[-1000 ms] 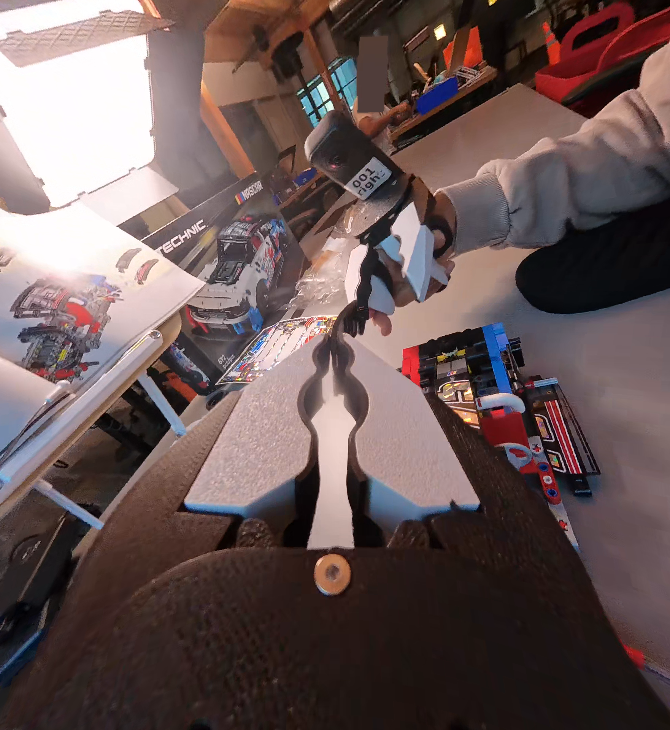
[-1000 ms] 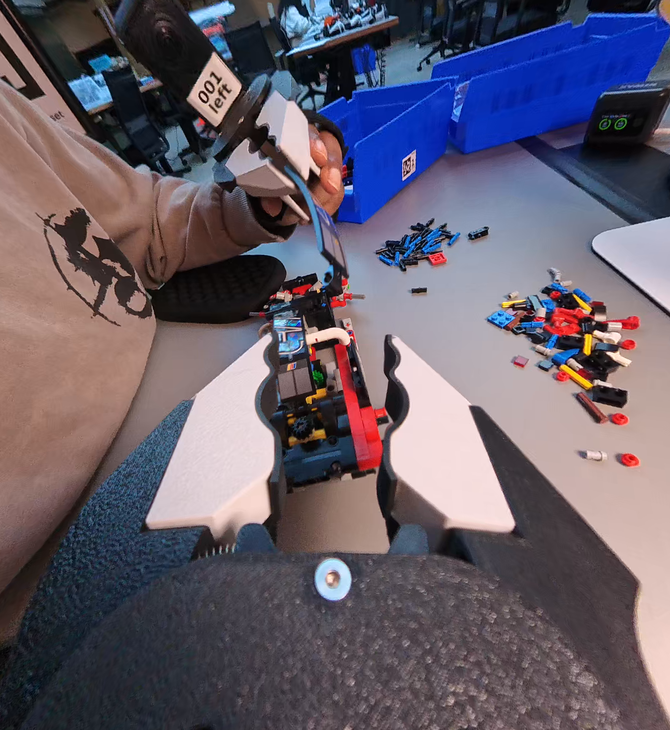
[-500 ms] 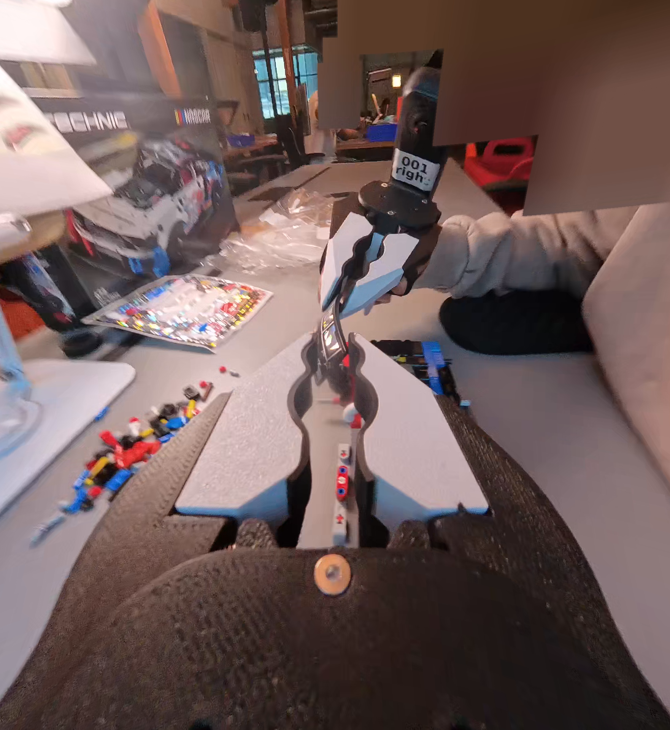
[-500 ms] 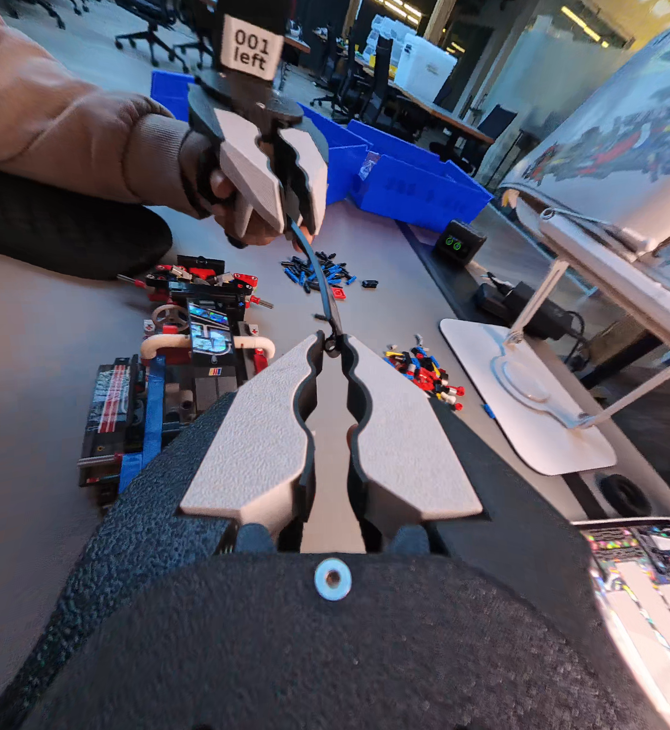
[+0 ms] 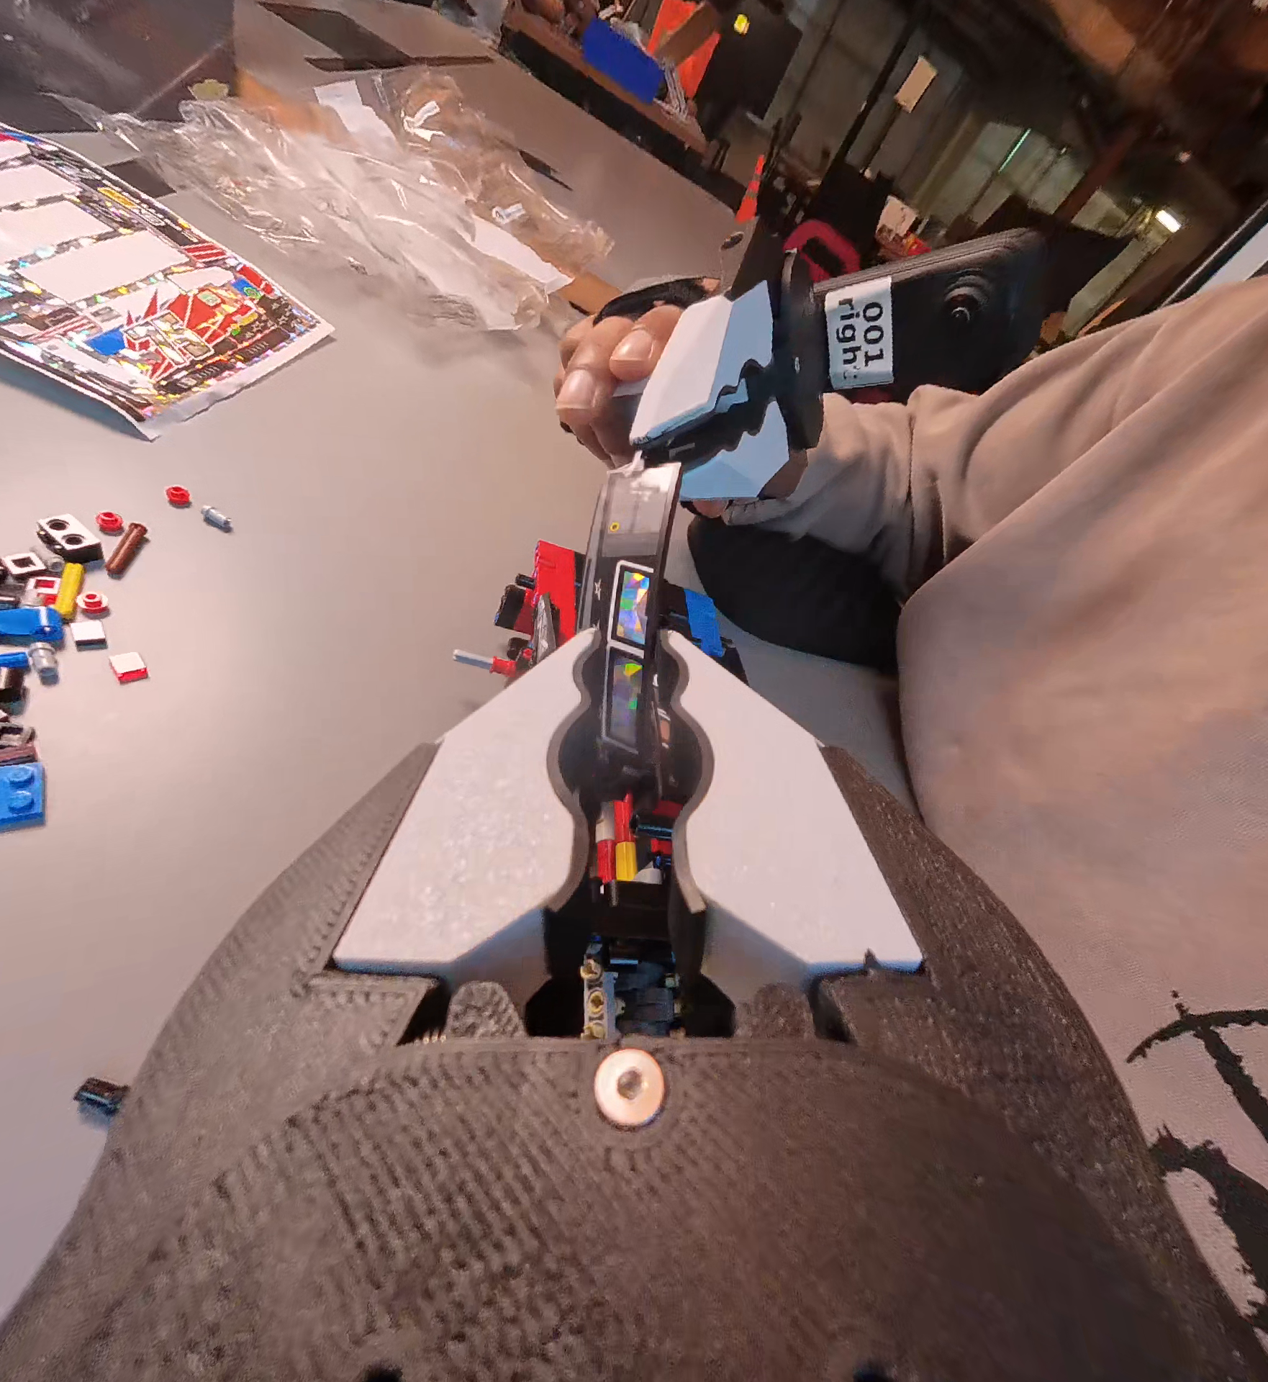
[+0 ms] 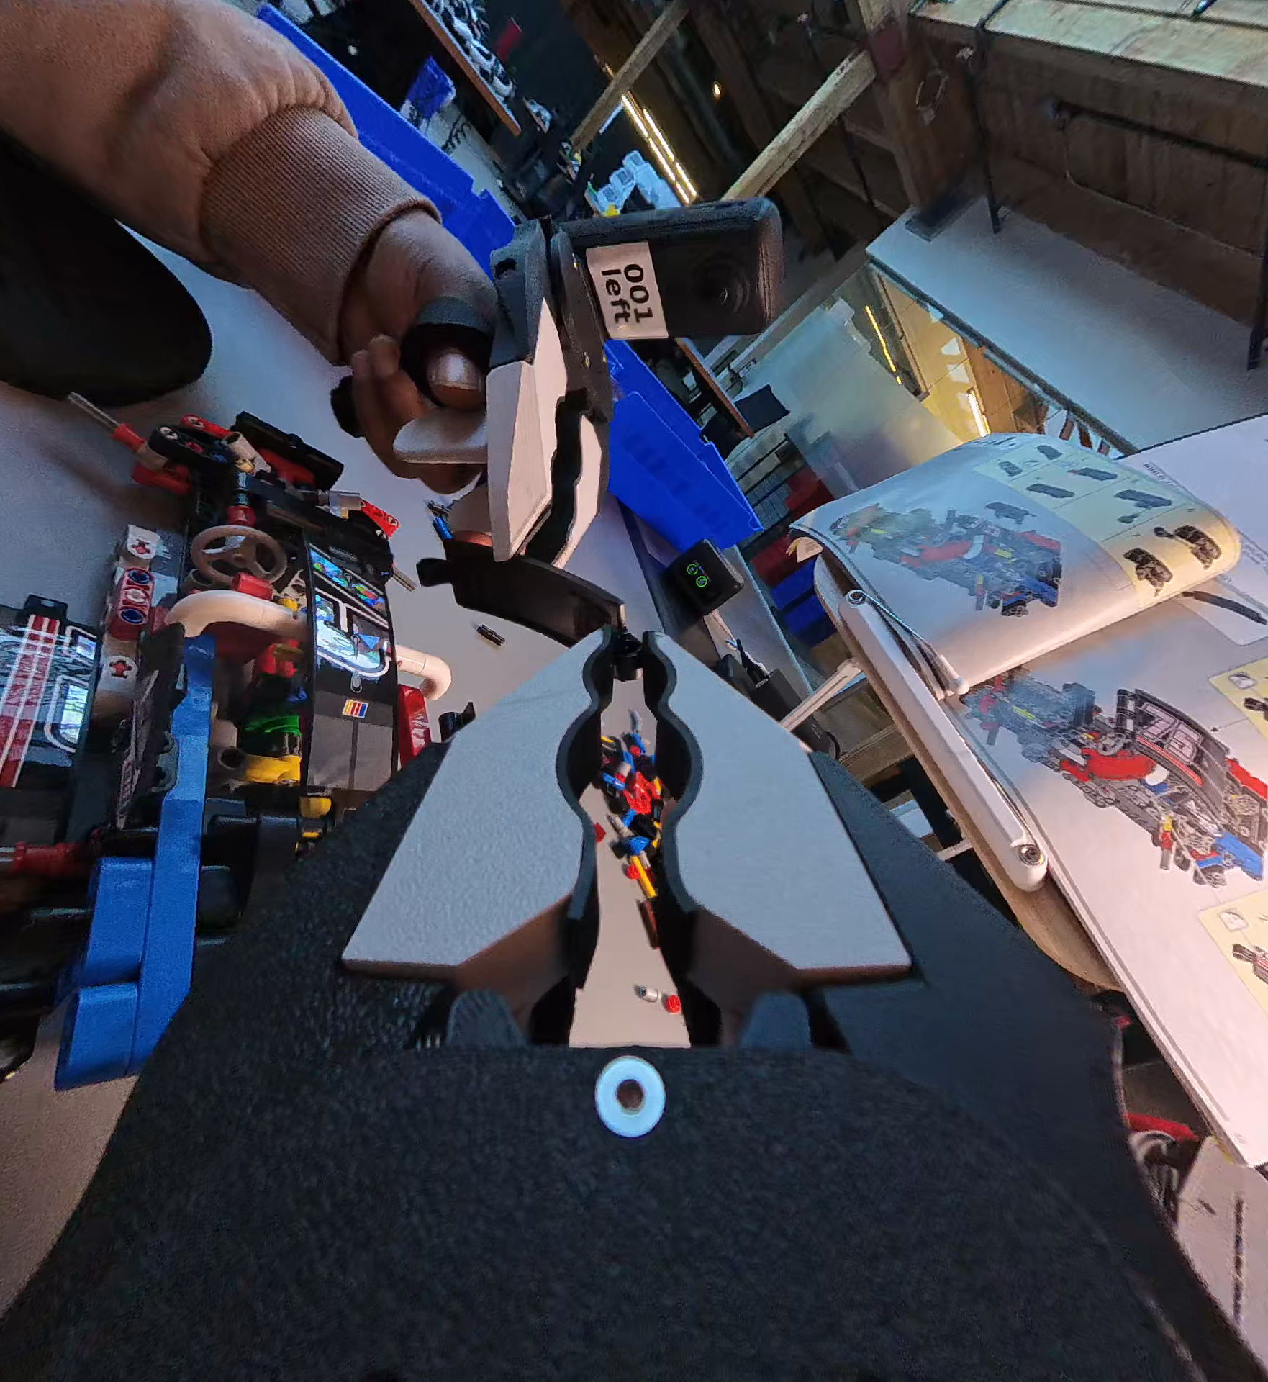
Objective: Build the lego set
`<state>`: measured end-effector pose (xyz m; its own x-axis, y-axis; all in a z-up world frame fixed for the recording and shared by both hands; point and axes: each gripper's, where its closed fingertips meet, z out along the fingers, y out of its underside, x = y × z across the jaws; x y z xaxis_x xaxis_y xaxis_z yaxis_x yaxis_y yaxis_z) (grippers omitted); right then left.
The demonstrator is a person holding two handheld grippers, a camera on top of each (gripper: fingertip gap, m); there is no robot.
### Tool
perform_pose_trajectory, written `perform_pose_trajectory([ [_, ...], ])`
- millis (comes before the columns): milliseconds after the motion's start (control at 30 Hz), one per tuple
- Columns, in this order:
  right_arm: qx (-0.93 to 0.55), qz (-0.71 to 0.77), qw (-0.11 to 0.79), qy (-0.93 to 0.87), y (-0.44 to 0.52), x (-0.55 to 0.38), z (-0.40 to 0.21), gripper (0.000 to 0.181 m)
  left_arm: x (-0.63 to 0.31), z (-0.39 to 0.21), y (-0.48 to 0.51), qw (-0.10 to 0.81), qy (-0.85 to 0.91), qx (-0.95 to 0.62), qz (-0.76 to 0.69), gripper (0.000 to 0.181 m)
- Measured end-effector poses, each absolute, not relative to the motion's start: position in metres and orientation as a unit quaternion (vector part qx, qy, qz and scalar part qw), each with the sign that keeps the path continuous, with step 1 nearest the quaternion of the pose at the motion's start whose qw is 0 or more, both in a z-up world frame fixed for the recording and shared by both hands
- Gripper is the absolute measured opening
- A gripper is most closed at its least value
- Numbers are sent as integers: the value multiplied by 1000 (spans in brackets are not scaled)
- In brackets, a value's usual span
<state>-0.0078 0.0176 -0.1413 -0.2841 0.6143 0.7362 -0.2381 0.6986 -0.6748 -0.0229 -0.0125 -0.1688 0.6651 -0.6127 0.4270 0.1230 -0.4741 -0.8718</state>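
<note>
Left wrist view: showing the left gripper (image 5: 627,647) closing narrowly on one end of the long, curved black plastic panel with holographic stickers (image 5: 635,568), and the right gripper (image 5: 657,460) pinching the far end, fingers nearly together. Holding the panel clear of the grey table (image 5: 302,673), long axis running straight from one gripper to the other. Right wrist view: confirming the same arrangement, with the right gripper (image 6: 625,645) gripping the panel (image 6: 534,591) at its tip and the left gripper (image 6: 534,542) pointing downward onto the opposite end. Locating the partly built black, red and blue car chassis (image 6: 242,673) on the table, below and to the side of the panel, apart from it. Judging the left gripper as the nearer one, hanging almost directly over the chassis, whose parts are showing through the gap behind its fingers. Holding both grippers tilted, facing each other along the panel. Expecting the coming move to depend on lowering the panel with its long axis lined up along the chassis side; exact mounting point not visible.
</note>
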Motion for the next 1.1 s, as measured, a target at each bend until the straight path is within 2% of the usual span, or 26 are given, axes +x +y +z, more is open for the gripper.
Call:
perform_pose_trajectory([
  [67,-135,375,585,-706,18,-6,-138,5,-22,-170,-11,487,164,-776,-366,19],
  [133,-138,382,589,-699,19,-5,-134,5,-19,-170,-11,481,170,-772,-379,37],
  [233,-140,405,595,-680,17,-2,-123,5,-14,-168,-12,469,175,-759,-415,46],
  [300,-139,417,598,-670,14,1,-116,5,-8,-162,-14,459,177,-744,-453,45],
  [400,-133,415,603,-668,13,3,-112,5,-2,-146,-17,458,182,-713,-499,26],
  [567,-143,405,597,-677,21,1,-120,5,-8,-147,-7,481,185,-727,-454,23],
  [667,-179,432,529,-708,22,0,-137,6,-14,-158,-4,501,224,-759,-352,23],
  [700,-202,452,473,-729,21,1,-147,14,-18,-163,-3,509,246,-770,-297,23],
  [767,-270,501,353,-743,27,6,-159,41,-26,-173,-2,514,295,-784,-184,24],
  [800,-295,522,306,-739,31,8,-160,43,-29,-176,-2,512,315,-787,-140,24],
  [900,-331,521,235,-751,45,12,-170,40,-34,-185,-2,495,368,-786,-44,24],
  [1100,-323,486,177,-792,37,8,-192,34,-23,-203,-3,439,424,-791,-30,24],
])
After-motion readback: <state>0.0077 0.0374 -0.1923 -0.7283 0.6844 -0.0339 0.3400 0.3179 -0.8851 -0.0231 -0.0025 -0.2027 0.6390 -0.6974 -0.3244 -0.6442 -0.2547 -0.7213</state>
